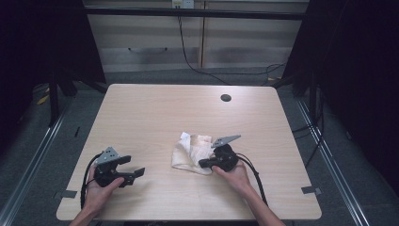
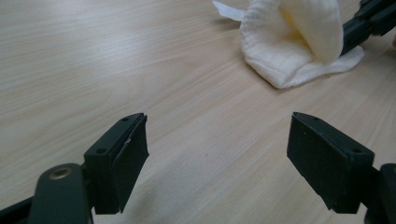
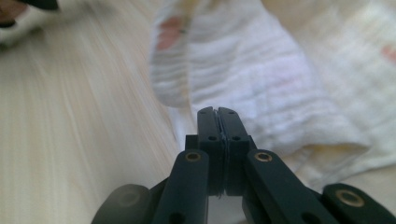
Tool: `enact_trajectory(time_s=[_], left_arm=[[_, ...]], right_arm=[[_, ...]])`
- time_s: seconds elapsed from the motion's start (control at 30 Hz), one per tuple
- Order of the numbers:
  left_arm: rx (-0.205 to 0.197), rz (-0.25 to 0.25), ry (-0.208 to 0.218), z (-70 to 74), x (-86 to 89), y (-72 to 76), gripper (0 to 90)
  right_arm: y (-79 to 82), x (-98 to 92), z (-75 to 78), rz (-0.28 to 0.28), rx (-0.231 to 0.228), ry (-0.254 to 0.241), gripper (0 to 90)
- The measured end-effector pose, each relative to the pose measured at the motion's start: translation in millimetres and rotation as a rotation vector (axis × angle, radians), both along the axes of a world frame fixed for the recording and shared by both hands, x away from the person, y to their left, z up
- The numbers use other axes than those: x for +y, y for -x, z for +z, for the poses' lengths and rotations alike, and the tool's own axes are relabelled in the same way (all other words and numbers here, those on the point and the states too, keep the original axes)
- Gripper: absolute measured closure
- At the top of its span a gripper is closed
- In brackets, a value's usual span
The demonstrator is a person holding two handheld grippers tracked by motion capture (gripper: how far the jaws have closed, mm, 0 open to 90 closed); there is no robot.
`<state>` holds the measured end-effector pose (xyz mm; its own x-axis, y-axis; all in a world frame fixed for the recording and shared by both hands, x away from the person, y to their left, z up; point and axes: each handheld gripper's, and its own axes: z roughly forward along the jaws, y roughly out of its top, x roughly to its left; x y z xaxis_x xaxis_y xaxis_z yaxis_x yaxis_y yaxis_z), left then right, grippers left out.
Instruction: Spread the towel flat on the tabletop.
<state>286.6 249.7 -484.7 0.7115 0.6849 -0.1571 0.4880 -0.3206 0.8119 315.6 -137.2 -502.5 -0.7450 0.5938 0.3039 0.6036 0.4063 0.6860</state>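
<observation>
A crumpled cream-white cloth [image 1: 190,153] lies on the wooden table [image 1: 155,108], just right of centre. My right gripper [image 1: 202,164] is at the cloth's near right edge, its jaws pressed together. In the left gripper view a fold of the cloth [image 2: 280,56] stands up against the right gripper's tip. In the right gripper view the shut gripper [image 3: 217,112] points into the cloth [image 3: 261,79], which is blurred. My left gripper [image 1: 135,165] rests at the near left of the table, a good way from the cloth, and it [image 2: 217,149] is wide open over bare wood.
A round cable hole [image 1: 226,98] sits near the table's far edge. Cables [image 1: 256,176] trail from both grippers toward the near edge. Grey floor and dark stands surround the table.
</observation>
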Motion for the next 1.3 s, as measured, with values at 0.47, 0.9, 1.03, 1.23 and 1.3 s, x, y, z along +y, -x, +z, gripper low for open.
enact_trajectory(time_s=[0.47,0.9,1.03,1.23,1.3], left_arm=[[0.006,0.001,0.004,0.2,-1.9,0.5,20.9],[0.008,-0.023,0.103,18.1,-27.7,0.6,26.7],[-0.006,-0.061,0.101,25.0,-47.4,-0.8,27.9],[-0.015,-0.091,0.162,37.7,-72.2,-6.1,32.4],[-0.021,-0.094,0.168,39.8,-76.1,-6.1,34.3]], right_arm=[[9.5,-1.6,38.6,0.020,-0.120,-0.136,89.0],[25.6,9.3,56.4,0.075,-0.128,-0.250,89.1],[26.5,8.5,62.9,0.058,-0.159,-0.263,89.1],[24.0,1.2,75.1,0.024,-0.198,-0.292,89.1],[22.9,-0.3,75.2,0.015,-0.203,-0.288,89.1]])
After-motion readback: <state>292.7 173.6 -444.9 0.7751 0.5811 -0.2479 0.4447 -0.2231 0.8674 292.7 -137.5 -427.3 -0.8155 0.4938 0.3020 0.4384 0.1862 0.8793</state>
